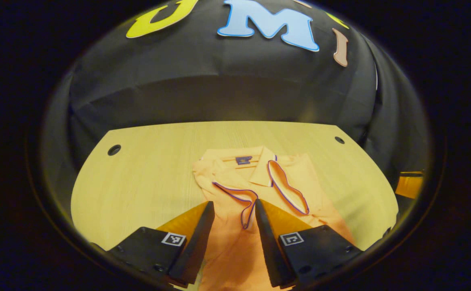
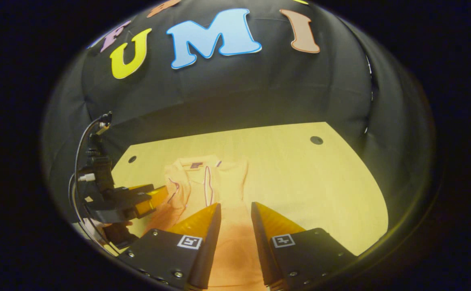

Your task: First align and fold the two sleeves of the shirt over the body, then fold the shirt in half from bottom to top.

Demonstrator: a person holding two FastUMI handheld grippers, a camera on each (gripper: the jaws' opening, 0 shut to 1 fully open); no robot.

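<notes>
Wooden table (image 1: 138, 178) bearing shirt (image 1: 235, 242), sleeves in, long axis running away under left gripper (image 1: 232, 210) and right gripper (image 2: 235, 212), both parted, empty, over hem.

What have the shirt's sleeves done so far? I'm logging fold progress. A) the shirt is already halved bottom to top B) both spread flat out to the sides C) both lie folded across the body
C: both trimmed sleeve cuffs lie on the front of the shirt, below the collar, and the body runs full length.

Orange shirt (image 1: 235, 190) flat on table, both sleeves folded inward
</notes>
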